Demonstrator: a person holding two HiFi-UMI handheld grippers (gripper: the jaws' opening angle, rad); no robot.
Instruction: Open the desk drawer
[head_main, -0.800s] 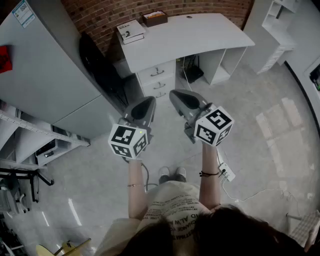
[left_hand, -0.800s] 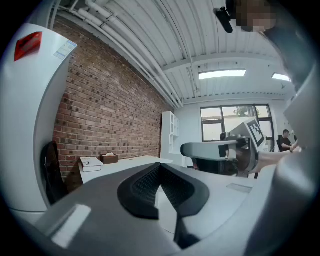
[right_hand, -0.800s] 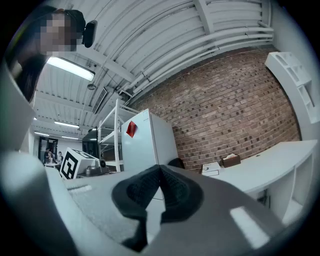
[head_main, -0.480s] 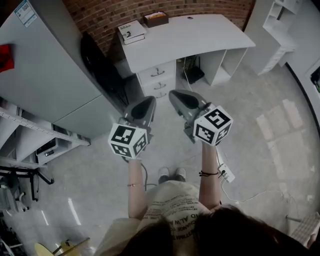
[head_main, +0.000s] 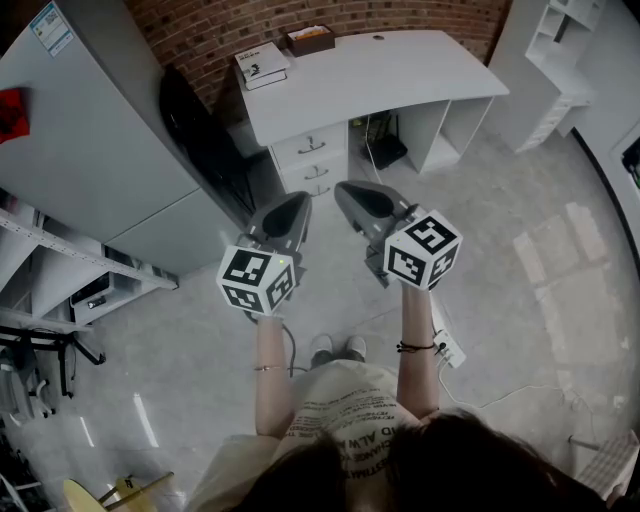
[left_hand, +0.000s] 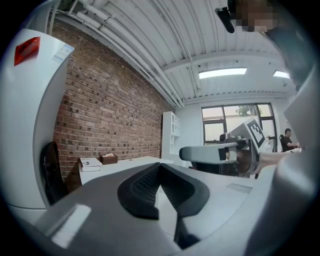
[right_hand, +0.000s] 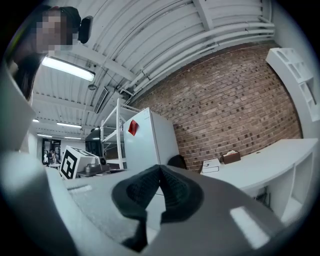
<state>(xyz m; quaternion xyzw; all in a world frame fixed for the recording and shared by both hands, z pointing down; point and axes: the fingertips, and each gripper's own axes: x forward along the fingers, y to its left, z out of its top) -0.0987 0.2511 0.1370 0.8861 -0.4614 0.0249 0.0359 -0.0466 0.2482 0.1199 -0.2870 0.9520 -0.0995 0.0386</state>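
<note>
Progress nil so far, judging by the scene. Shows the three desk drawers (head_main: 315, 162) flush and shut in the pedestal under the left end of the white desk (head_main: 400, 70), close to the brick wall (head_main: 200, 30). Leaves the whole job ahead: close the gap, take one handle (head_main: 314, 145), pull outward.

Holds left gripper (head_main: 290, 210) and right gripper (head_main: 354, 194) side by side and level before the body, aimed toward the pedestal yet well apart from it. Finds both pairs of jaws pressed together at the tips, with nothing caught between the ribbed pads (left_hand: 142, 187). Calls, probably, for spreading one pair before taking any handle.

Differs barely from the earlier frames: a shade of leftward drift in the right gripper, a slight shift of the desk within the head view, no change in the drawers or the left gripper.
</note>
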